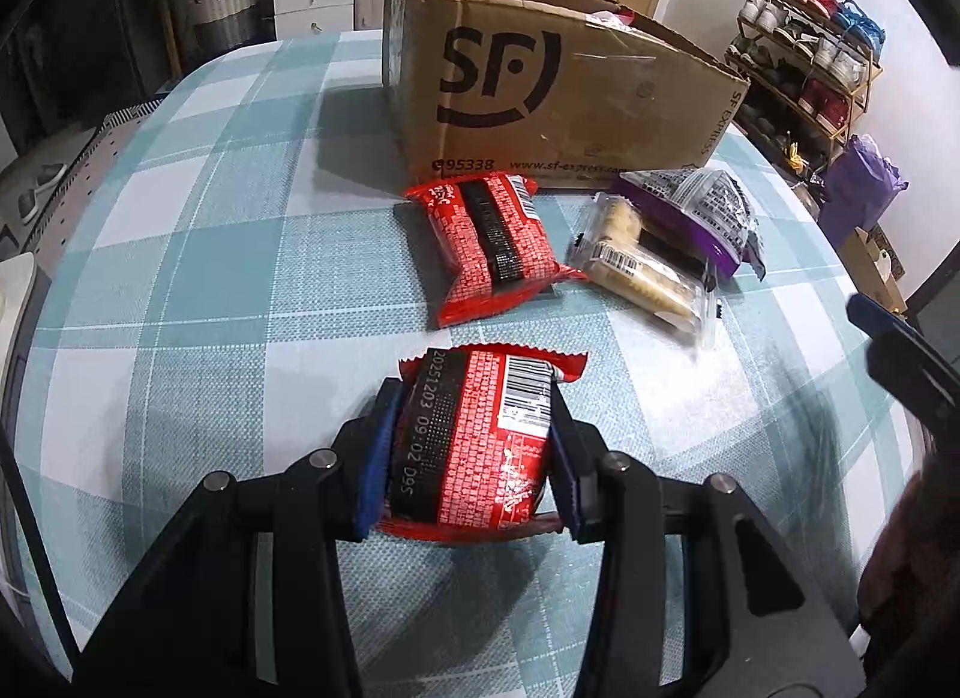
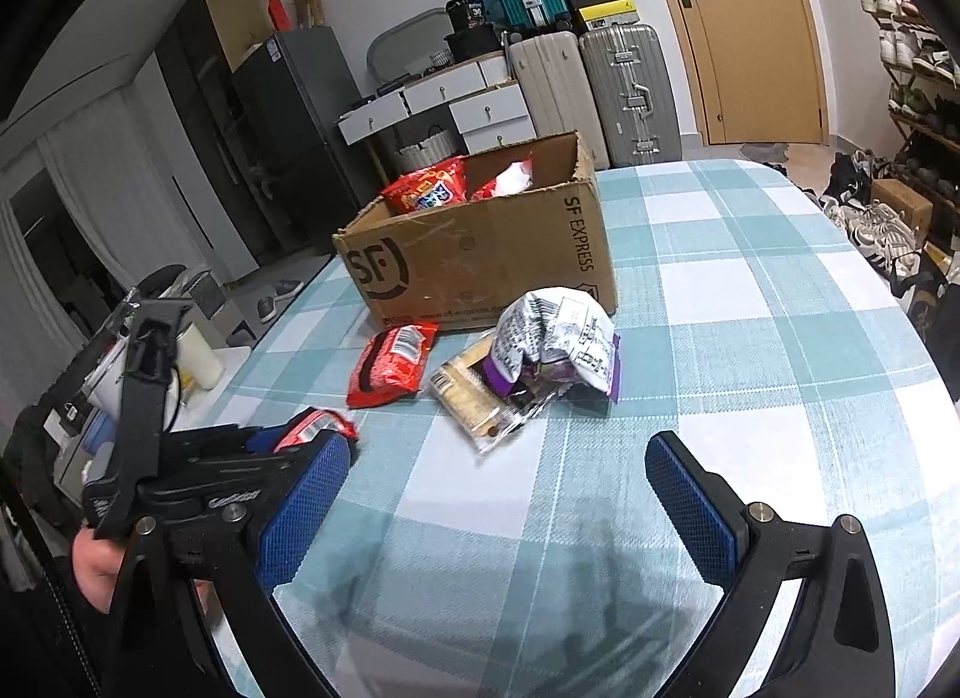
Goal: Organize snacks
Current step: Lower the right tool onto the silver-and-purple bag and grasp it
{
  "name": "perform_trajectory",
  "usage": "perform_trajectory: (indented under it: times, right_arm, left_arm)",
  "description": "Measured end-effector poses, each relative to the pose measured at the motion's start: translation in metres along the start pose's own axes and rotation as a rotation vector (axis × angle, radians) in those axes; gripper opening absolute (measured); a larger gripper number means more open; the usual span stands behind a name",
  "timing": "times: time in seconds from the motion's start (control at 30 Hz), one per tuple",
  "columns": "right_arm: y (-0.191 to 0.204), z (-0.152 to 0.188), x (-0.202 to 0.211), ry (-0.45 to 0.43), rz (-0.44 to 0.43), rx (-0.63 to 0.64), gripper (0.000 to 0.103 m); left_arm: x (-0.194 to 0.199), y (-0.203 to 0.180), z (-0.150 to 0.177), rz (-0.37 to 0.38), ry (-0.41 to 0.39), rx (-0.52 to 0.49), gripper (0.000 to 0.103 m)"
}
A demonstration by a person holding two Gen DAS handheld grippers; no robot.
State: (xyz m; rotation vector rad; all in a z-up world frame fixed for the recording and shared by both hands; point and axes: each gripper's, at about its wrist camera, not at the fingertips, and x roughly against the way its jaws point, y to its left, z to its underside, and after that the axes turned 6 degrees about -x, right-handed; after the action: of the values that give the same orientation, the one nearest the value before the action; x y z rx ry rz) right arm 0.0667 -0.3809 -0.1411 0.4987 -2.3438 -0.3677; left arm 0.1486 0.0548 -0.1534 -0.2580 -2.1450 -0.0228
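My left gripper (image 1: 474,398) is shut on a red snack packet (image 1: 474,446), its blue pads pressing both sides just above the checked tablecloth. The same packet (image 2: 315,425) shows beside the left gripper in the right wrist view. A second red packet (image 1: 489,242) (image 2: 393,362) lies on the cloth in front of the cardboard box (image 1: 570,98) (image 2: 480,254). A clear wafer pack (image 1: 645,266) (image 2: 474,395) and a purple-and-white bag (image 1: 696,212) (image 2: 558,341) lie to its right. My right gripper (image 2: 498,467) hangs open over bare cloth, nothing between its fingers.
The open box holds red snack bags (image 2: 429,188). Suitcases (image 2: 630,92), white drawers (image 2: 480,104) and a door stand behind the table. A shoe rack (image 1: 804,68) lines the right wall. A person's hand (image 2: 96,569) holds the left gripper's handle.
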Motion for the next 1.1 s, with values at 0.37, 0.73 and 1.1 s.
perform_trajectory:
  times: [0.37,0.73,1.1]
  right_arm:
    - [-0.017,-0.027,-0.047,0.06,0.009,-0.012,0.101]
    - [-0.018,-0.046,-0.086,0.087,0.026,0.019,0.101]
    - [-0.009,-0.053,-0.113,0.122,0.044,0.048,0.094]
  left_arm:
    - [0.007,0.015,0.004,0.02,-0.009,0.027,0.041]
    - [0.012,0.03,0.008,0.029,-0.012,0.063,0.041]
    - [0.019,0.041,0.011,0.015,-0.017,0.089,0.041]
